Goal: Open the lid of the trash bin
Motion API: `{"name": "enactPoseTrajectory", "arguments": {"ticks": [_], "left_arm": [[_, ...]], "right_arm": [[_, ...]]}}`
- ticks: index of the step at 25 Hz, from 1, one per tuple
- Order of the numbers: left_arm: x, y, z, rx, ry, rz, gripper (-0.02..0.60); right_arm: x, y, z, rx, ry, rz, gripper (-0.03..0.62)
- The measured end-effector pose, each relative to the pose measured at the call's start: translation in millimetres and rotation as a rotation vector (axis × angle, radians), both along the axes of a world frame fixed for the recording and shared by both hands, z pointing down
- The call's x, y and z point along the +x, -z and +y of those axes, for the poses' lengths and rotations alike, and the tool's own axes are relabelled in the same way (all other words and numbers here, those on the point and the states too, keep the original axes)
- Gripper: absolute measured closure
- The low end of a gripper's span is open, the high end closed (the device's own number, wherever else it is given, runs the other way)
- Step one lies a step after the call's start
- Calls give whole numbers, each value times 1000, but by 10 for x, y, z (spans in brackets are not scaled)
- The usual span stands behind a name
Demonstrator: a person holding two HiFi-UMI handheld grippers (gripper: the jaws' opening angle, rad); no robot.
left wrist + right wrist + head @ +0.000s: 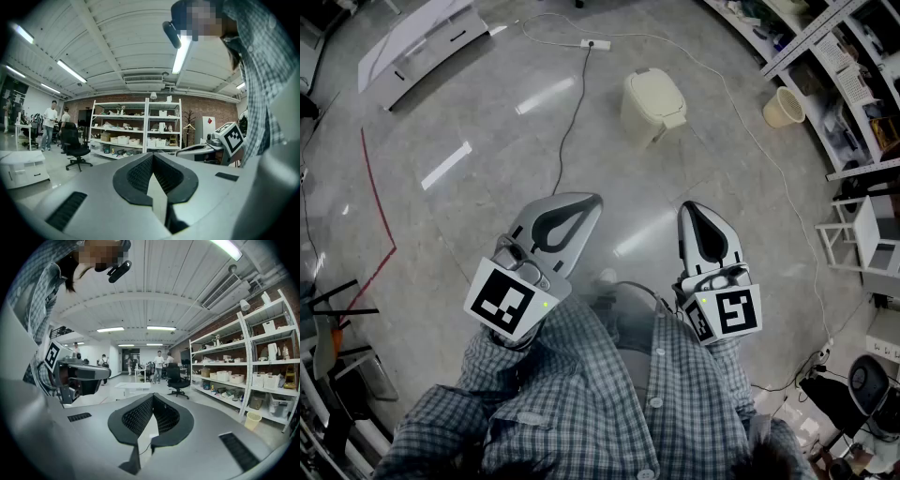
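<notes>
I hold the left gripper (586,202) and right gripper (697,210) with jaws together, empty. The trash bin (654,105) stands well ahead, lid down — approached like this, I'd likely shove it over.

We see a smooth, cream plastic trash bin (653,105) at one o'clock on a glossy grey floor (487,216); our shirt (581,403) is cloth.

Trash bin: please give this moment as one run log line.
trash bin: lid closed, untouched | left tool: shut, empty | right tool: shut, empty
</notes>
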State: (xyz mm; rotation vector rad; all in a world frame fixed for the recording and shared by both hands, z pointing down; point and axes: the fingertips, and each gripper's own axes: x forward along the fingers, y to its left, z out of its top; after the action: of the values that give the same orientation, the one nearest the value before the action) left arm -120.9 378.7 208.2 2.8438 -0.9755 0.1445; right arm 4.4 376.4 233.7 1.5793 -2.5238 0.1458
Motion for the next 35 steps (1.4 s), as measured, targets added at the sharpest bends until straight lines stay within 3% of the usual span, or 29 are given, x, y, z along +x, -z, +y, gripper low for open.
{"name": "enactPoseTrajectory", "arguments": {"ticks": [35], "left_arm": [[-38, 106, 206, 35, 90, -33, 577]], "right_arm": [[186, -39, 167, -2, 27, -13, 576]]}}
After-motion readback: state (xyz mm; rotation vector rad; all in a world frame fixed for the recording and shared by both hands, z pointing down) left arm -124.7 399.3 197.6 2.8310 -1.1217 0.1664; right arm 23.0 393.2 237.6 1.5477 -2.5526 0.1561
